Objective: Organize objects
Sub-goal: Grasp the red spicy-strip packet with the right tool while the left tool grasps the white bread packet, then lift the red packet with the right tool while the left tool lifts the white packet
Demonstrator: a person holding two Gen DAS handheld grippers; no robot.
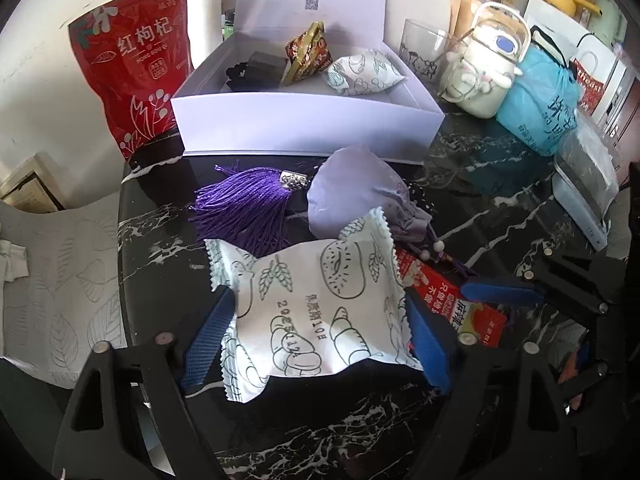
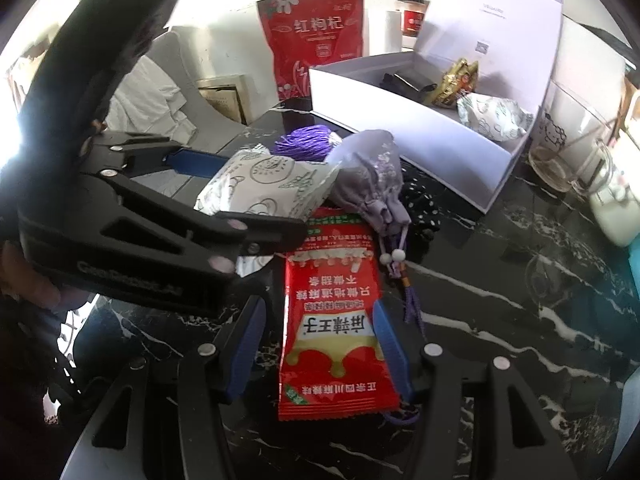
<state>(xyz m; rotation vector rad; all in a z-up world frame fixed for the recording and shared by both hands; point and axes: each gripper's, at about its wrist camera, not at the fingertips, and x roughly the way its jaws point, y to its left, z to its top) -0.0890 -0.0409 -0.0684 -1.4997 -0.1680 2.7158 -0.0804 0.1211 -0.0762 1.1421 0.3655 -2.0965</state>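
My left gripper (image 1: 316, 320) is shut on a white pastry packet (image 1: 312, 312) printed with bread drawings, on the black marble table (image 1: 500, 208); it also shows in the right wrist view (image 2: 268, 184). My right gripper (image 2: 316, 344) stands astride a red snack sachet (image 2: 336, 328), blue fingers (image 2: 390, 344) touching its right edge, the left one apart. A lilac pouch (image 1: 356, 196) and purple tassel (image 1: 248, 200) lie behind the packet. The open white box (image 1: 304, 124) holds another pastry packet (image 1: 362, 72), a gold-wrapped item (image 1: 306, 50) and a black object (image 1: 256, 70).
A red goji bag (image 1: 132, 68) and white bottle (image 1: 204, 20) stand left of the box. A glass (image 1: 424, 52), a white plush-trimmed jar (image 1: 488, 68), a blue bag (image 1: 540, 100) and a white case (image 1: 584, 196) stand to the right. A dotted black cloth (image 2: 420, 204) lies by the pouch.
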